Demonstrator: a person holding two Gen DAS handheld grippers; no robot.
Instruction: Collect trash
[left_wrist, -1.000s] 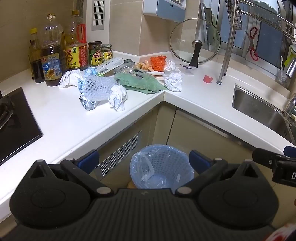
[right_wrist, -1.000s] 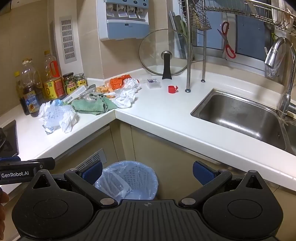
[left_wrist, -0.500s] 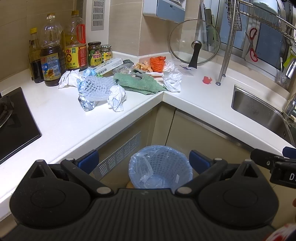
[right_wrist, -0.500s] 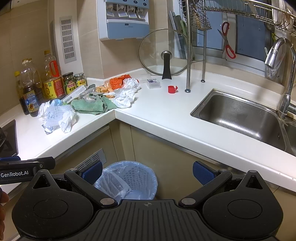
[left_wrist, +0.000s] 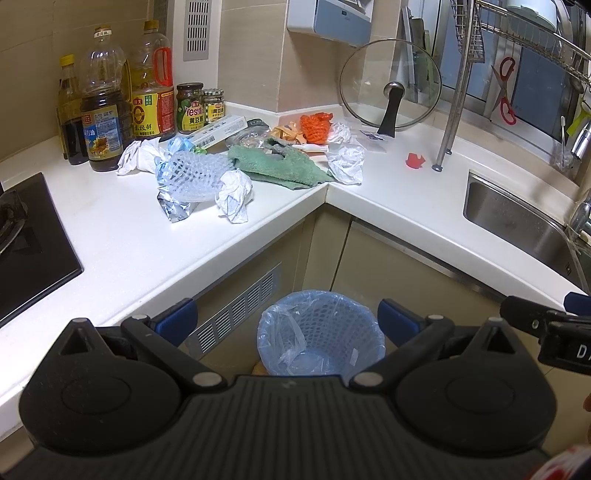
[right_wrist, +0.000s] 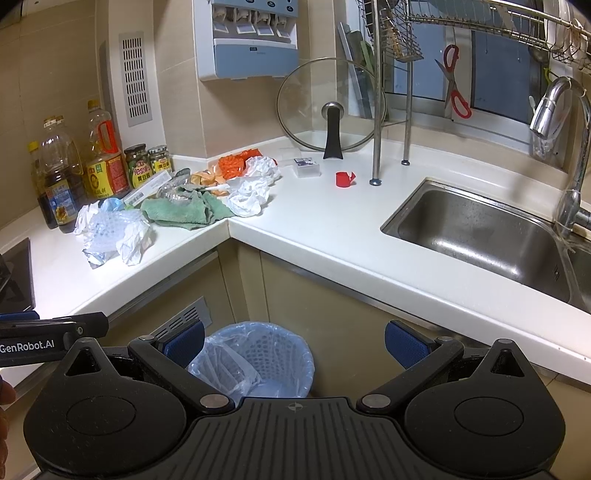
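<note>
Both claws wide — above bin (left_wrist: 321, 332)

Both wrist views overlook the corner counter (left_wrist: 110, 236).

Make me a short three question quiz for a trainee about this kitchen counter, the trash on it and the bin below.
1. True or false: the blue mesh waste bin lined with a plastic bag stands on the white countertop.
2. Which lies nearest the round glass pot lid? A) small red plastic scrap B) crumpled silver foil wrapper C) green cloth rag
3. Fill in: the jaws of the left gripper and the right gripper are both ____.

Key: 1 false, it sits on the floor below the counter corner. 2 A. 3 open, holding nothing.
</note>
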